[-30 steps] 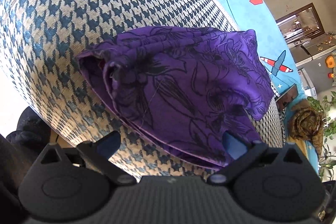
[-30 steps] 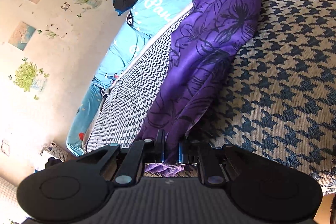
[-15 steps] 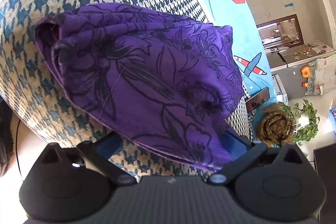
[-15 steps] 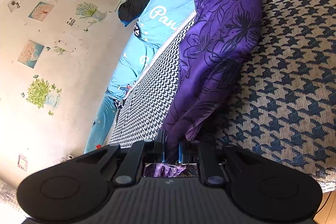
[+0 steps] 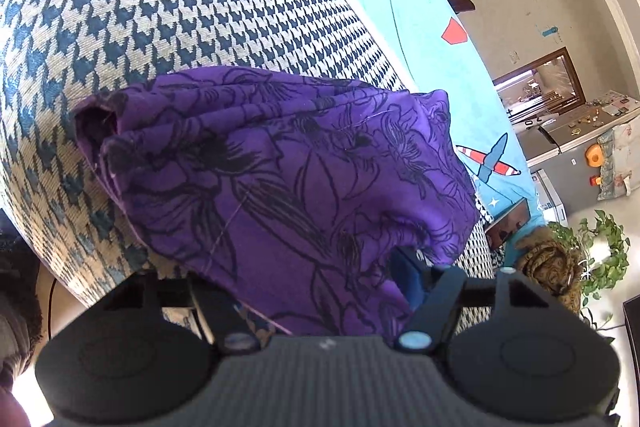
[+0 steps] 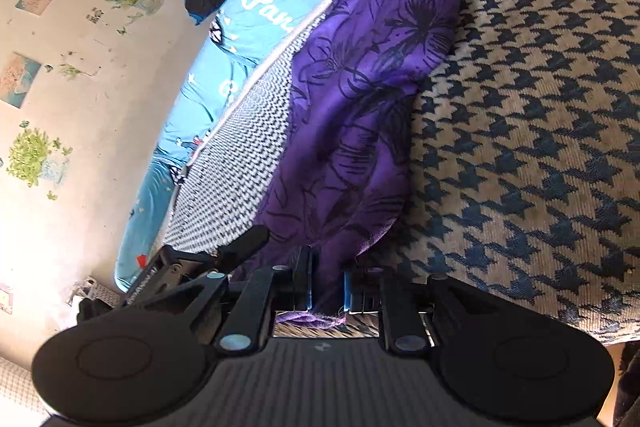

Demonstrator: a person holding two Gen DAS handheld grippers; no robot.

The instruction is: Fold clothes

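A purple cloth (image 5: 280,167) with a black flower print lies bunched on the houndstooth cover (image 5: 160,7). In the left wrist view its near edge hangs down between the fingers of my left gripper (image 5: 296,267). Those jaws are closing around the fold; the blue right pad (image 5: 402,267) shows and the left finger is hidden under the fabric. In the right wrist view the cloth (image 6: 360,107) runs away in a long strip. My right gripper (image 6: 327,275) pinches its near end, and its jaws ease open slightly with the fabric still between the pads.
A light blue printed sheet (image 5: 400,7) covers the bed beyond the houndstooth cover (image 6: 520,107). A wall with small pictures (image 6: 60,67) is at the left. A potted plant (image 5: 600,251) and a brown bundle (image 5: 548,263) stand past the bed's corner.
My left jaws have come in from wide open around the cloth's near fold, which now hangs deeper between them. My right gripper keeps the cloth's end, its pads standing a little wider apart.
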